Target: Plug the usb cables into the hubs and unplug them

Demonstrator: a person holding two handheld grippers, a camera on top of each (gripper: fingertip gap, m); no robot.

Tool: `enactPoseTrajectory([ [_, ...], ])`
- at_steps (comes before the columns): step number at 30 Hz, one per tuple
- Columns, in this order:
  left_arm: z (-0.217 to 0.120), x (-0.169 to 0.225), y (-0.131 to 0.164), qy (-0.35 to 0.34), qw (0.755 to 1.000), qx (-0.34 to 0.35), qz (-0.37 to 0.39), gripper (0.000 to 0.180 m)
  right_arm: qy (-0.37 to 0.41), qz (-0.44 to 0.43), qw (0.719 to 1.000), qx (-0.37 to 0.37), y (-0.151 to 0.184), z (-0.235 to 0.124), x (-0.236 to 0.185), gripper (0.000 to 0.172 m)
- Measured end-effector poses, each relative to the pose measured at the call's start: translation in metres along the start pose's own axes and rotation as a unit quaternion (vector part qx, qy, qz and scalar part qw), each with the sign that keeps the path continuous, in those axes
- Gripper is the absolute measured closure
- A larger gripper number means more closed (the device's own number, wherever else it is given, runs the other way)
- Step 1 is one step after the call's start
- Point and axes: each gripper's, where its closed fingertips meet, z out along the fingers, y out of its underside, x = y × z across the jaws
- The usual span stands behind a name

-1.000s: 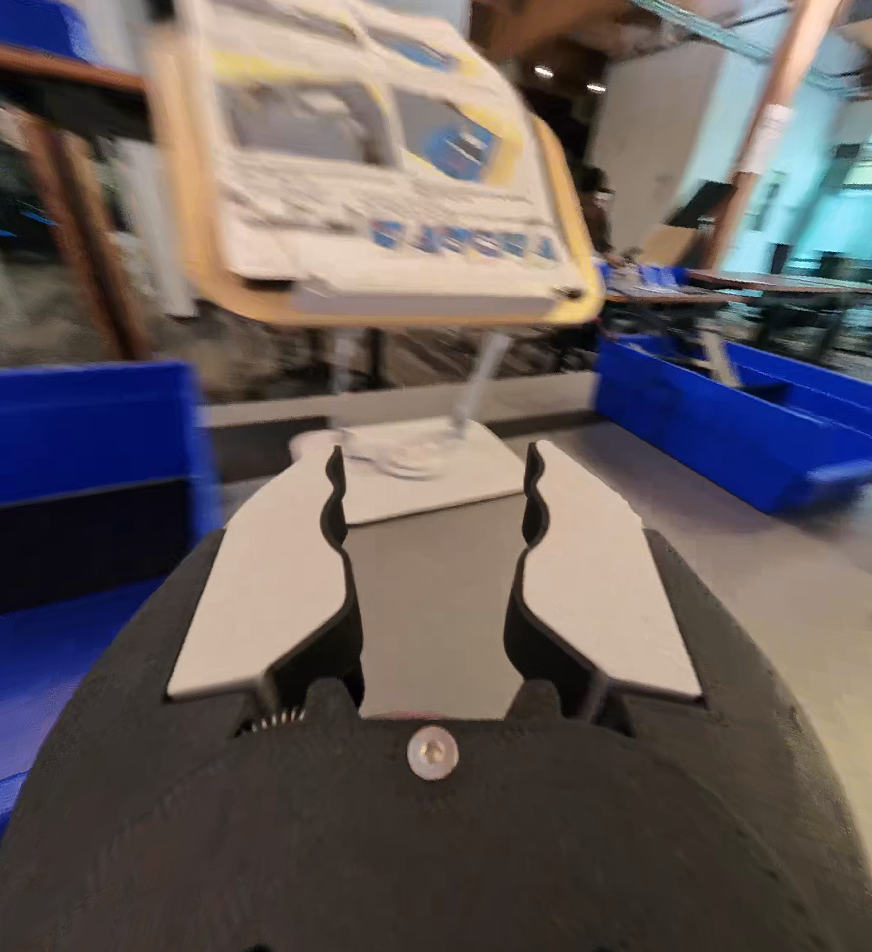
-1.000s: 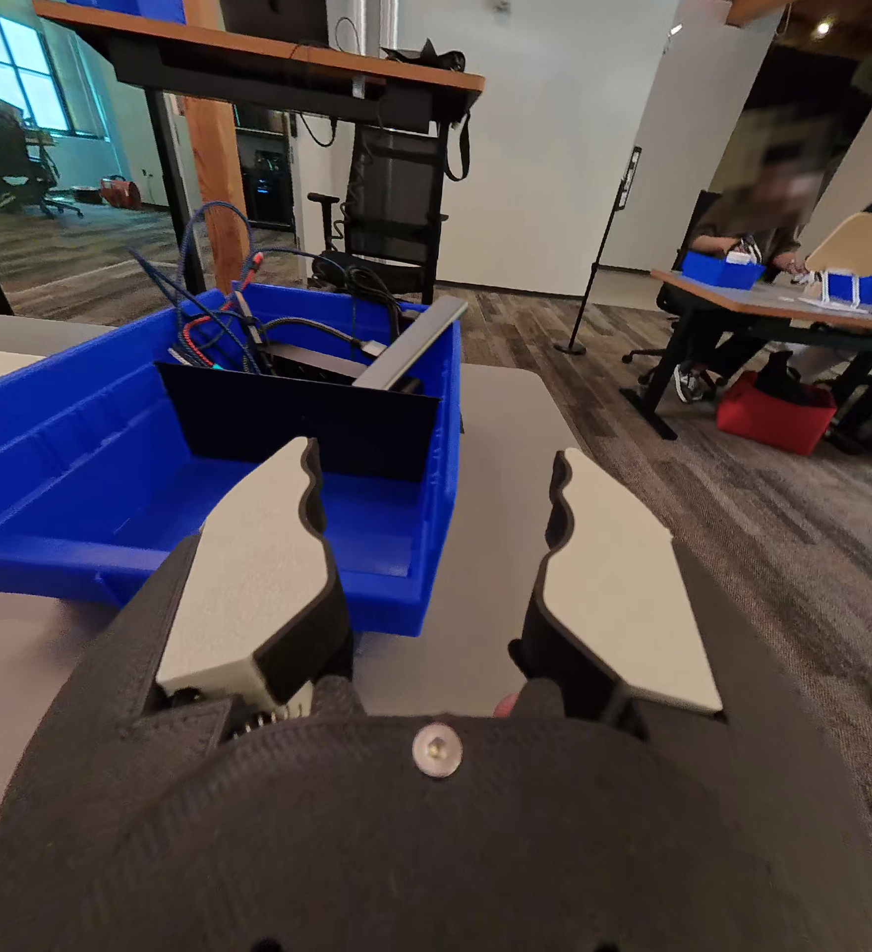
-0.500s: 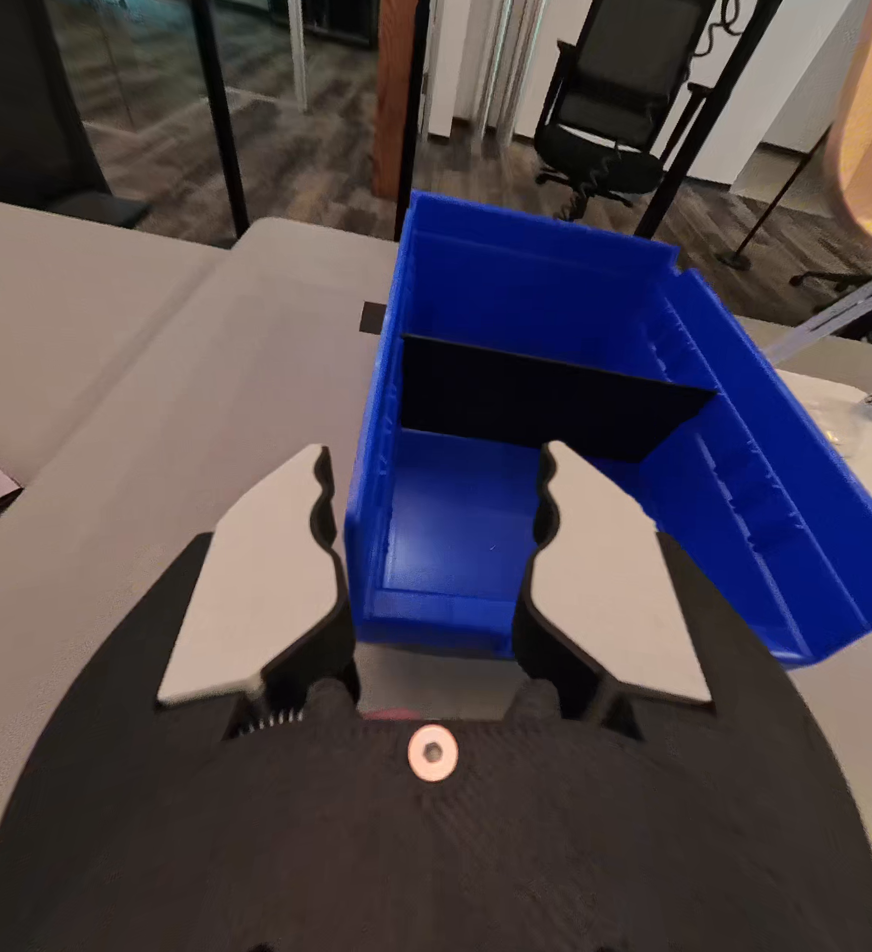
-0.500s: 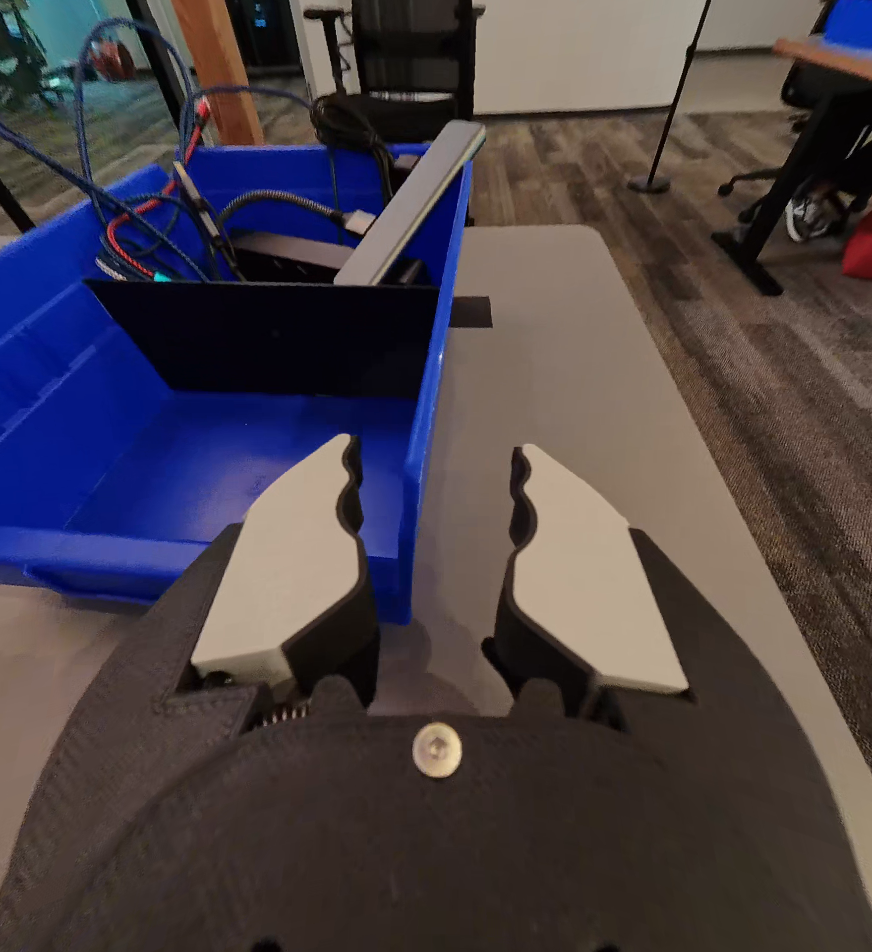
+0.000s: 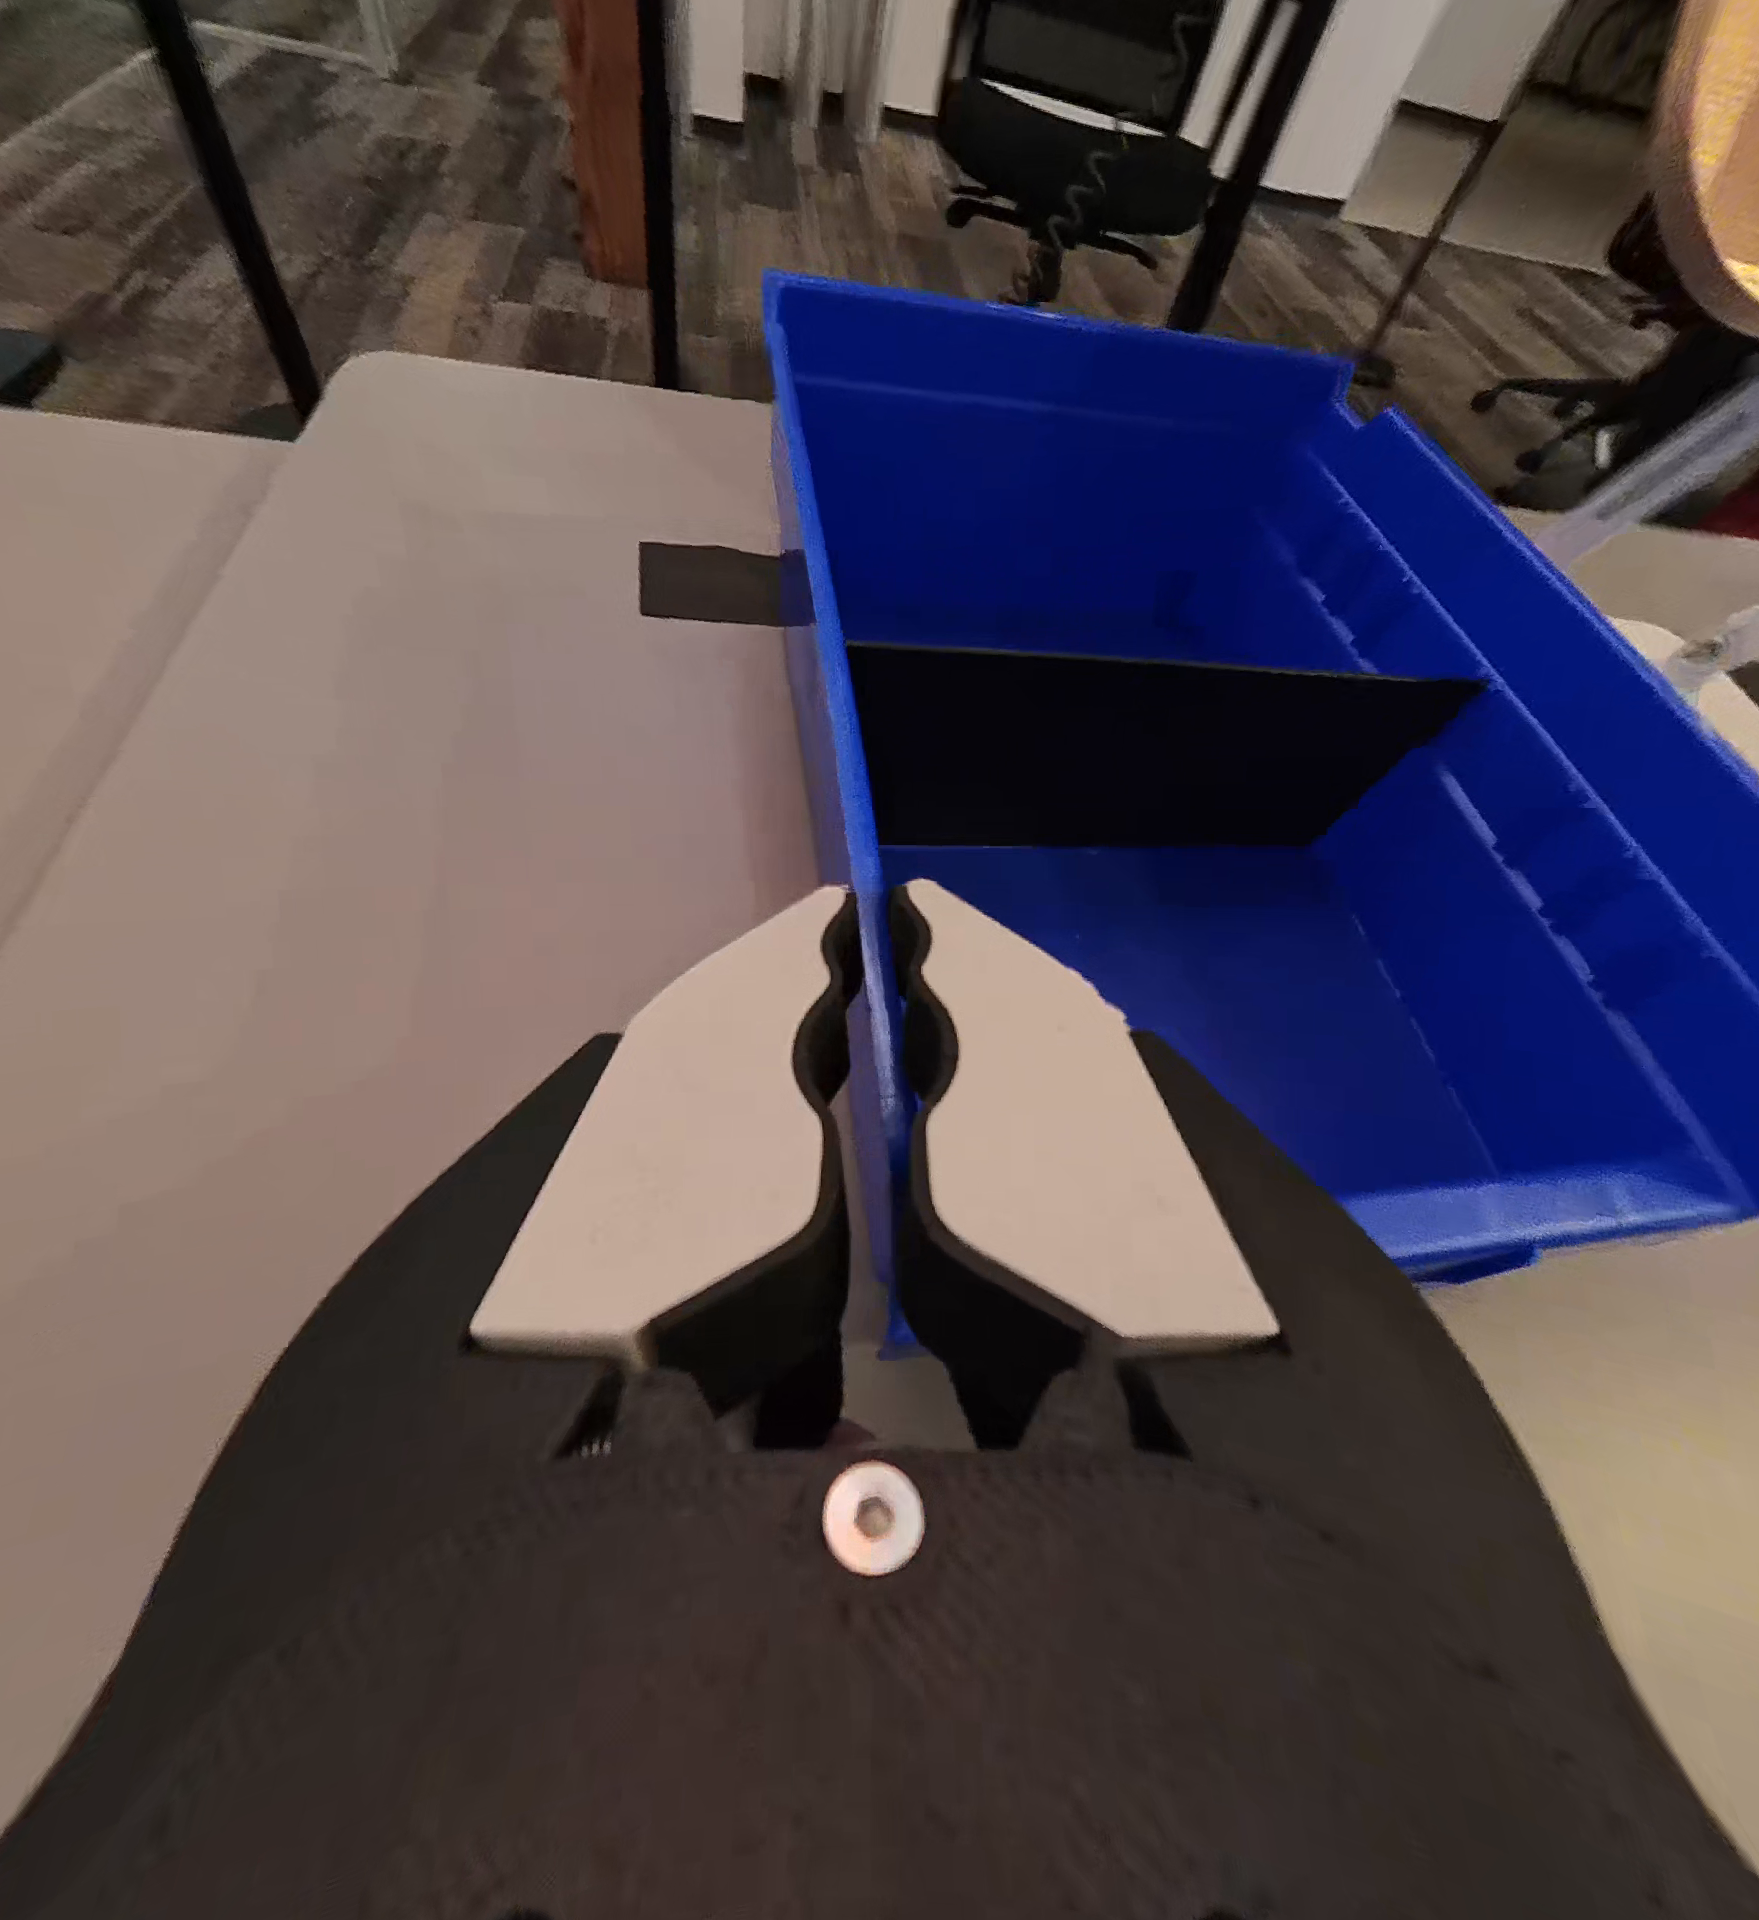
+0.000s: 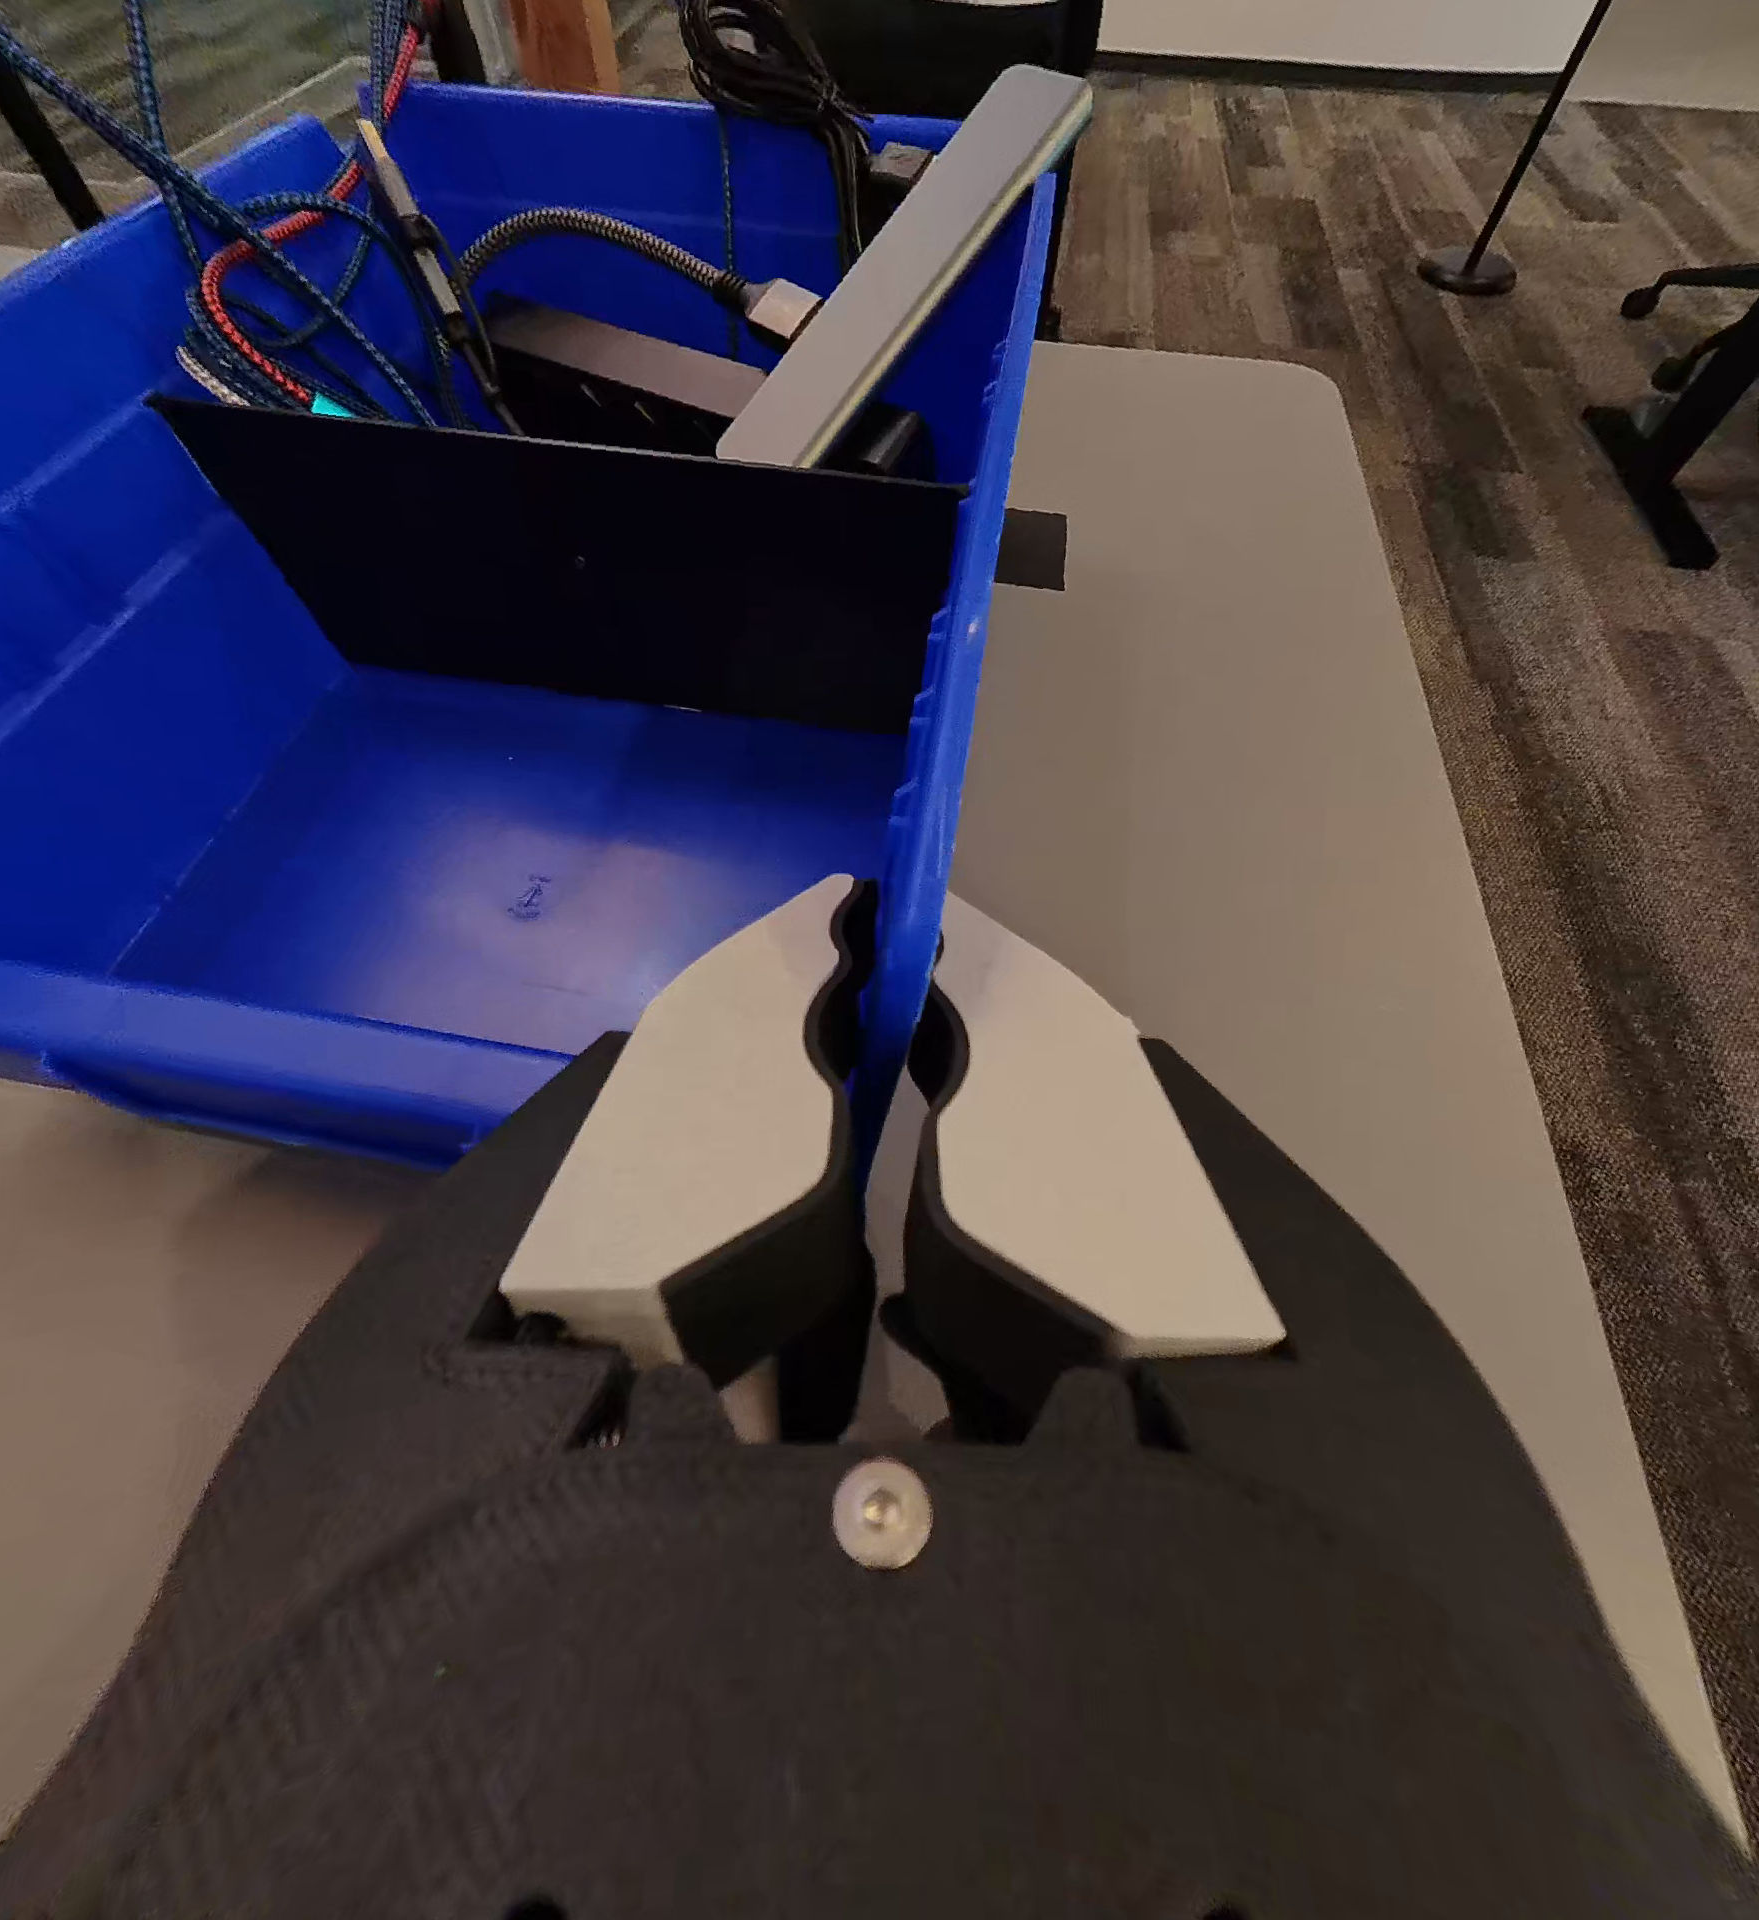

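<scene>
Two blue bins, each split by one black divider, sit on the grey table (image 5: pixel 355 935): the left gripper (image 5: pixel 875 904) pinches the side wall of the bare bin (image 5: pixel 1270 1039), and the right gripper (image 6: pixel 890 904) pinches the wall of the other bin (image 6: pixel 231 831). Only the right wrist view shows the task's things — a tangle of usb cables (image 6: pixel 335 270) and dark hubs (image 6: pixel 626 364) in that bin's far compartment, behind the divider (image 6: pixel 563 571), with a grey bar (image 6: pixel 916 260) leaning on the rim.

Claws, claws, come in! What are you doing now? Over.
Left claw clamped on empty blue bin's wall. Right claw clamped on cable bin's wall. Cables, hub untouched.
</scene>
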Motion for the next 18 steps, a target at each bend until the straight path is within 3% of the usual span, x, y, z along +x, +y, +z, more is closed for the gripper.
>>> enactPoseTrajectory([
  [9,-0.049,0.015,0.026,0.174,0.98,-0.067,0.063,0.176,-0.065,-0.042,0.997,-0.004,0.013,-0.025,0.001,0.168],
  [18,-0.124,0.094,0.073,0.383,0.908,-0.123,0.118,0.176,-0.238,-0.118,0.964,-0.002,0.027,-0.055,-0.041,0.168],
])
